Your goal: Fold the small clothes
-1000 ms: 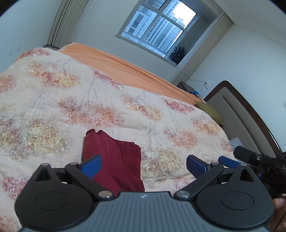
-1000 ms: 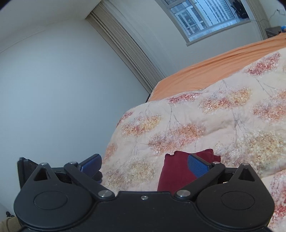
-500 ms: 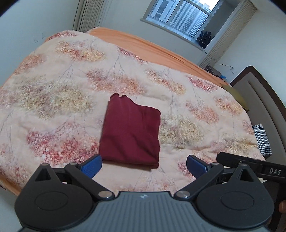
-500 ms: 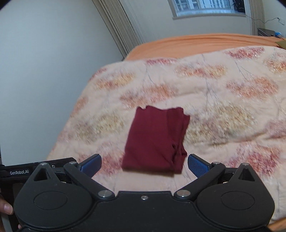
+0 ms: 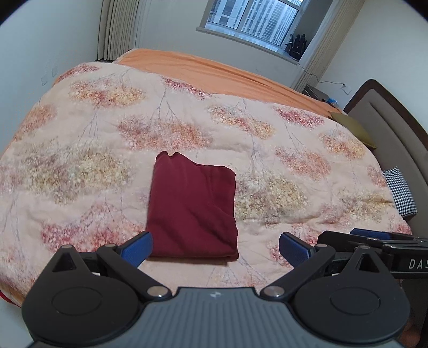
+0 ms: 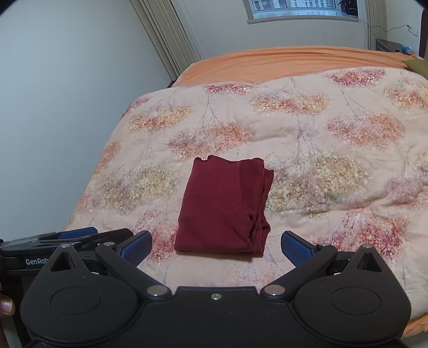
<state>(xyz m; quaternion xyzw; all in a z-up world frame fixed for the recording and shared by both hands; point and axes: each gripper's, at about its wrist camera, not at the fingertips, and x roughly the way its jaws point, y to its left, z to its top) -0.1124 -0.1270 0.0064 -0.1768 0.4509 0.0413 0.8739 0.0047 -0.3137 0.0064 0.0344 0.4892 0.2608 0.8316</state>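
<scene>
A dark red garment (image 5: 191, 211) lies folded into a compact rectangle on the floral quilt (image 5: 80, 166); it also shows in the right wrist view (image 6: 224, 207). My left gripper (image 5: 215, 249) is open and empty, held above and short of the garment's near edge. My right gripper (image 6: 216, 246) is open and empty too, likewise back from the near edge. Each gripper shows in the other's view: the right one (image 5: 374, 241) at the right, the left one (image 6: 67, 238) at the left.
The bed has an orange sheet (image 5: 214, 72) beyond the quilt and a padded headboard (image 5: 388, 128) on the right. An olive pillow (image 5: 353, 128) and a houndstooth cushion (image 5: 401, 190) lie by the headboard. White walls, curtains and a window (image 5: 254, 18) stand behind.
Both grippers have pulled back and risen from the garment, so the whole folded rectangle has come into view. The garment lies still; both grippers stay open.
</scene>
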